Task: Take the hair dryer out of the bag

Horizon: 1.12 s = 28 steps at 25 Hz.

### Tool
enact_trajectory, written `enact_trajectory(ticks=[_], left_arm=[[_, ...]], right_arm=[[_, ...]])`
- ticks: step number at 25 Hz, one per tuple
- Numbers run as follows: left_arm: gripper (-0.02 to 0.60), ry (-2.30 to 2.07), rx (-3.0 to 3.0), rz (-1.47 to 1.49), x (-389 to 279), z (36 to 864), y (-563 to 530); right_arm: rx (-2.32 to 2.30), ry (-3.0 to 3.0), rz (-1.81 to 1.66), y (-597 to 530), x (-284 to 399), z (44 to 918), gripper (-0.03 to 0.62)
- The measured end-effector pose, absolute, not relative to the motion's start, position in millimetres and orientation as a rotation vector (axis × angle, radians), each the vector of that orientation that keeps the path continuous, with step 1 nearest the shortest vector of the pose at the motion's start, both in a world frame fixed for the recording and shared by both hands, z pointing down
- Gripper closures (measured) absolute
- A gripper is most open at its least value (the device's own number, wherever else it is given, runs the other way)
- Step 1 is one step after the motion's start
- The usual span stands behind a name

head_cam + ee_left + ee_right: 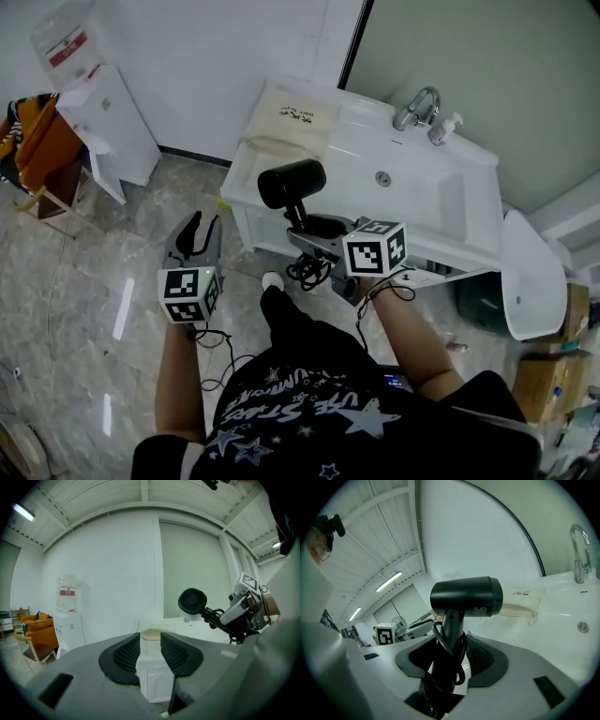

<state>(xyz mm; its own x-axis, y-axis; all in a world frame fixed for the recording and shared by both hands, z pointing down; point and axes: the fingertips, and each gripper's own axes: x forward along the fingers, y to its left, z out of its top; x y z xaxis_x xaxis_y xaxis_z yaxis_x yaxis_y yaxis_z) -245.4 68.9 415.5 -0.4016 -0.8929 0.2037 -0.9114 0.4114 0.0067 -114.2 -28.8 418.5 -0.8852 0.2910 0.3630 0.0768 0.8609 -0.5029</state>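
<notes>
1. My right tongs (450, 657) pinch the black hair dryer (466, 596) by its handle, its cord looped there and the barrel above the jaws.
2. My left tongs (150, 652) stand spread, nothing between them.
3. The cloth bag (286, 117) lies on the washbasin counter (354, 141), beyond the right tongs.

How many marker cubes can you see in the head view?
2. One marker cube sits on the left gripper, over the floor; the other on the right gripper, which grips the hair dryer before the sink.
</notes>
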Motion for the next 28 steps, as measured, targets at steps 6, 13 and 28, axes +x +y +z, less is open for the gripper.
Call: enact_trajectory(ticks=[6,13,28], left_arm=[[0.515,-2.488,1.539,0.125,-181,435,133],[0.554,-2.384,1.559,0.066,-121,449,159],[0.555,-2.276,1.595,0.086,-29,483,153]], right_arm=[[-0.208,-2.696,0.69,18,-60,423,0.393],[-0.16,-2.668,0.772,62,-13,424,0.393],[-0.077,-2.583,0.725,56,82,452,0.393]])
